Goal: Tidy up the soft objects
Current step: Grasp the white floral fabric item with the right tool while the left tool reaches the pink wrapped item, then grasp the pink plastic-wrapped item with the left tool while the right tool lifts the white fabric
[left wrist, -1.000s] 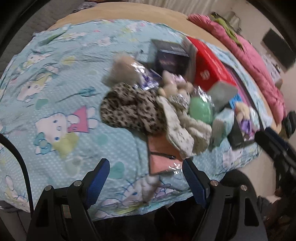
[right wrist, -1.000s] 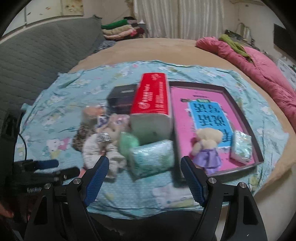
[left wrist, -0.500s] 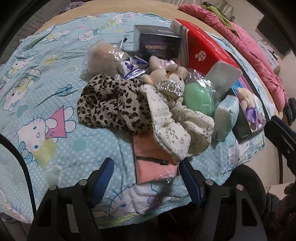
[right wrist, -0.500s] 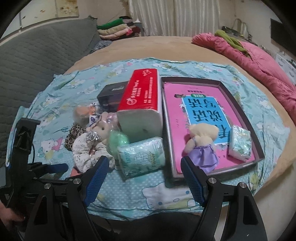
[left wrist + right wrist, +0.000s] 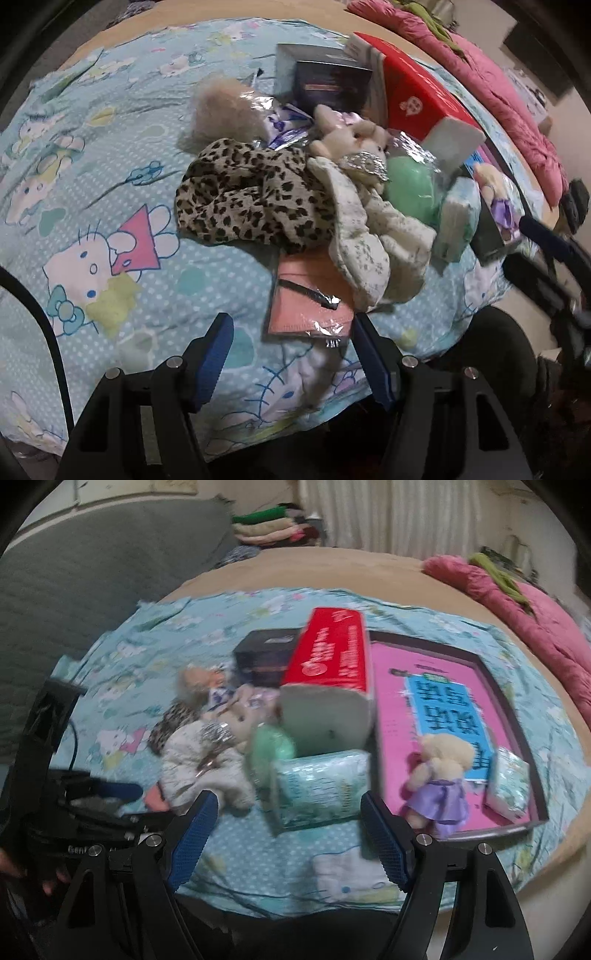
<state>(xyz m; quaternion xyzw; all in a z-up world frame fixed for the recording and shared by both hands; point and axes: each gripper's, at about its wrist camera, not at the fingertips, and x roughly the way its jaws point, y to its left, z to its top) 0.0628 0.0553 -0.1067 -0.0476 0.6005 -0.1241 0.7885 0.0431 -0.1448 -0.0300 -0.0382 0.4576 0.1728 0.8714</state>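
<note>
A pile of soft things lies on a blue cartoon sheet [image 5: 110,155]: a leopard-print cloth [image 5: 251,199], a white floral cloth [image 5: 369,240], a plush bunny [image 5: 351,136], a green wrapped ball [image 5: 410,188] and a tissue pack [image 5: 321,786]. A pink packet [image 5: 306,310] in clear wrap lies nearest my left gripper [image 5: 291,325]. Its jaws are closing; the packet's near edge sits between the fingertips, which do not press it. My right gripper [image 5: 288,801] stands open just in front of the tissue pack, holding nothing.
A red tissue box [image 5: 332,657] and a dark box [image 5: 266,657] stand behind the pile. To the right, a dark-rimmed tray [image 5: 513,716] holds a teddy in a purple dress [image 5: 439,775] and a small tissue pack [image 5: 509,786]. A pink quilt [image 5: 535,613] lies far right.
My left gripper has come down closer to the pile and its jaws have narrowed around the pink packet's near edge. The right gripper has drawn slightly nearer the tissue pack, still equally wide.
</note>
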